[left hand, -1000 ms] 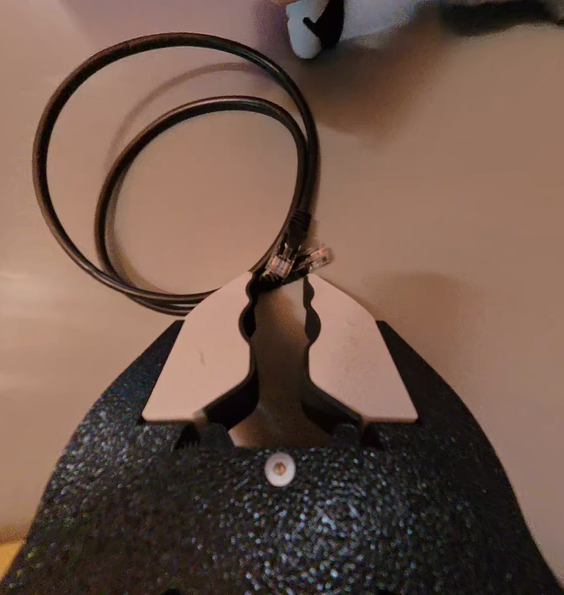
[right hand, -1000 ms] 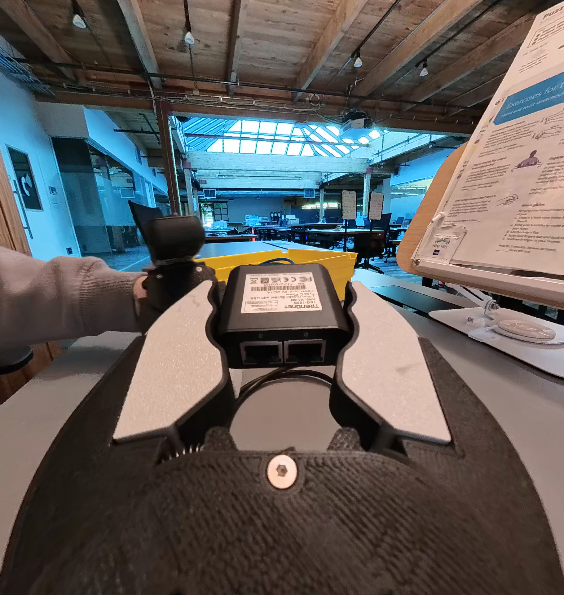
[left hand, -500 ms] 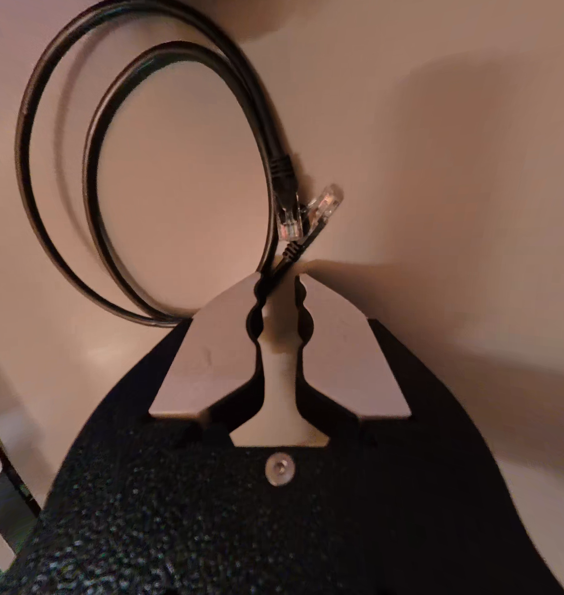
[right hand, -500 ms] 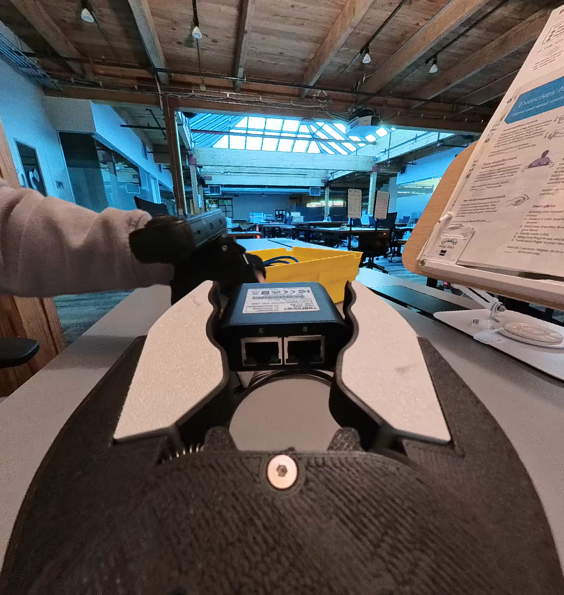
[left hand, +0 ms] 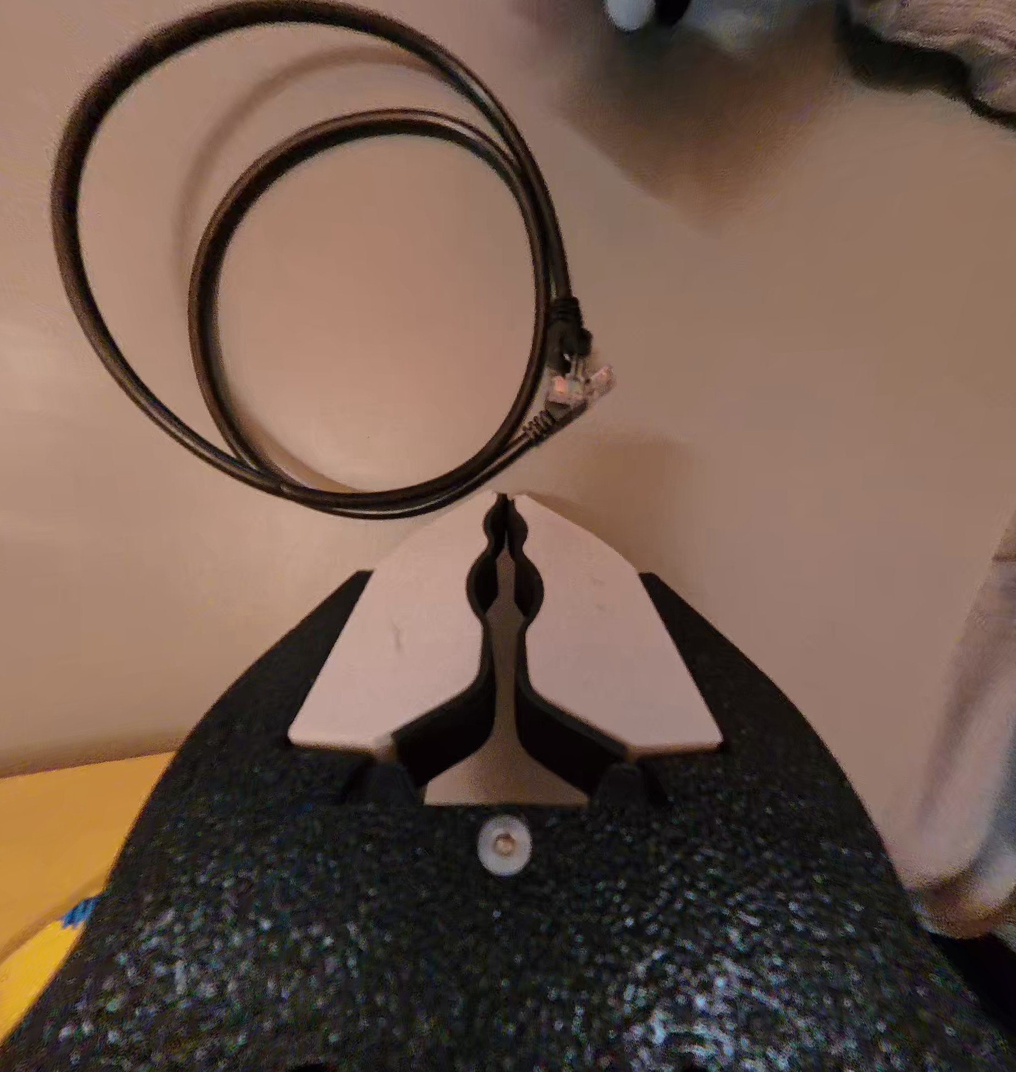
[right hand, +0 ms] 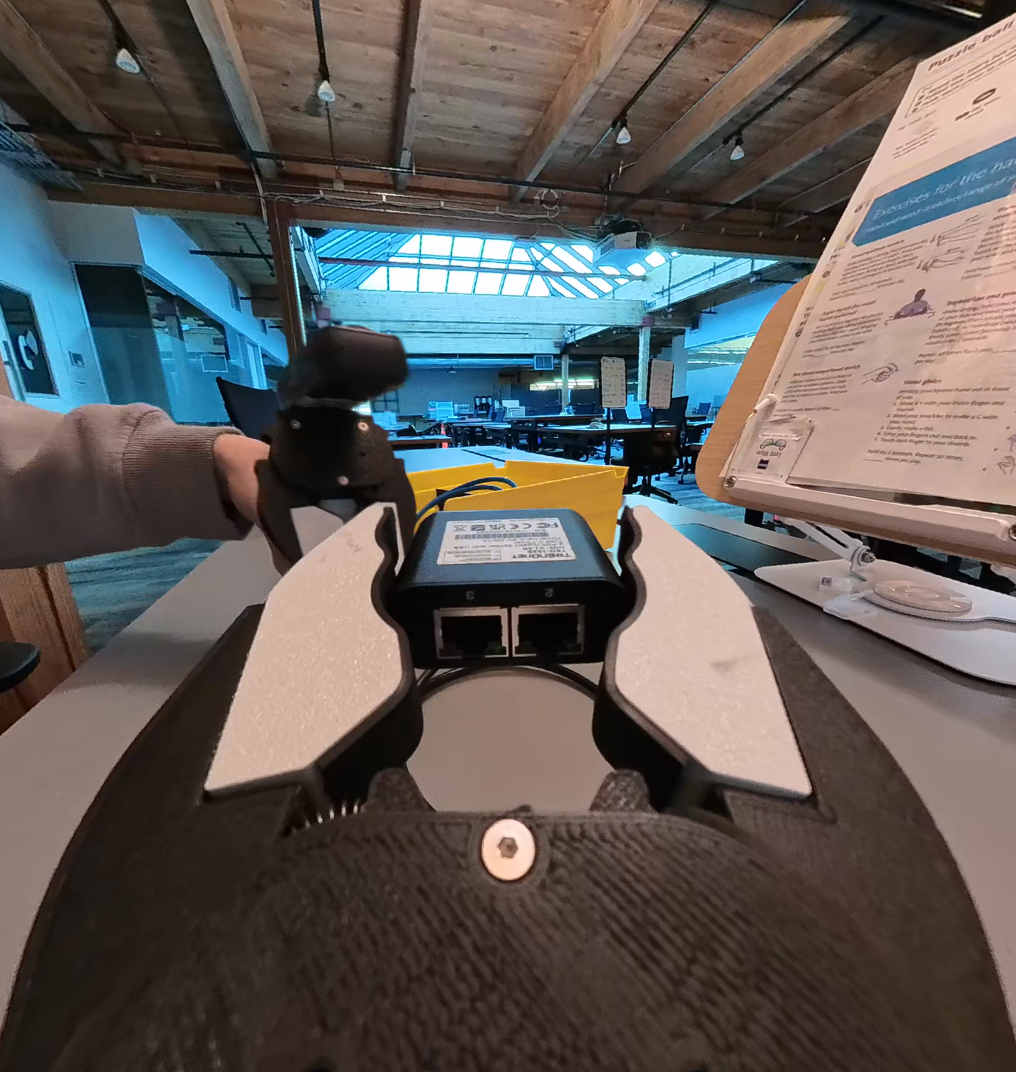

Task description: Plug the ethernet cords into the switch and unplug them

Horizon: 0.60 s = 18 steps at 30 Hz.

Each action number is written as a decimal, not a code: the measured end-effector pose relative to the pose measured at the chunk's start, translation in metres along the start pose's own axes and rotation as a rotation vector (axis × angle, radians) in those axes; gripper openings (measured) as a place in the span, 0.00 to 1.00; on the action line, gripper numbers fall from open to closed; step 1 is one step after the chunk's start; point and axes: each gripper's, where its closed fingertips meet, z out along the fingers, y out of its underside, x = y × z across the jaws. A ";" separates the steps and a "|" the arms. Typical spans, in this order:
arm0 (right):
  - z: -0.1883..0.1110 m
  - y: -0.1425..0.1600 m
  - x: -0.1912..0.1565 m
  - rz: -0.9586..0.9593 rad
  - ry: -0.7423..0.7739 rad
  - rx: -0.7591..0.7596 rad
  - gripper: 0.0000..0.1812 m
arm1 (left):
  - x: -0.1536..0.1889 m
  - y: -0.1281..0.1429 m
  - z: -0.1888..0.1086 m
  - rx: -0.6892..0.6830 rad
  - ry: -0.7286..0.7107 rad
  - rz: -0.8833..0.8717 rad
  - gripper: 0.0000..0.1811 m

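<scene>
A black ethernet cord (left hand: 117,348) lies coiled on the beige table, its two clear plugs (left hand: 575,386) together at the coil's right side. My left gripper (left hand: 503,502) is shut and empty, its tips just short of the coil's near edge. It also shows in the right wrist view (right hand: 331,464), held by a hand above the table at left. My right gripper (right hand: 508,513) is shut on a small black switch (right hand: 508,580). The switch's two ports (right hand: 508,629) face the camera with nothing in them. A bit of black cord shows under the switch.
A yellow bin (right hand: 558,493) with a blue cable stands behind the switch. A tilted document stand with a printed sheet (right hand: 900,348) on a white base (right hand: 929,632) is at the right. A grey sleeve (right hand: 88,470) reaches in from the left. Another sleeve (left hand: 987,696) shows at the right. Left tips to right tips: about 15 cm.
My left gripper's jaws have closed fully and it has drawn back from the cord, which was between its tips before. The right gripper still holds the switch, barely moved.
</scene>
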 end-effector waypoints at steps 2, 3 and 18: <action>0.001 0.000 -0.002 -0.008 -0.008 -0.005 0.41 | 0.007 -0.001 -0.005 0.041 -0.035 0.156 0.00; 0.002 0.001 -0.002 -0.015 -0.007 -0.010 0.41 | 0.010 -0.003 -0.005 0.056 -0.072 0.237 0.02; -0.003 0.000 0.006 -0.017 0.047 0.000 0.41 | 0.023 -0.029 0.053 -0.024 -0.178 0.142 0.10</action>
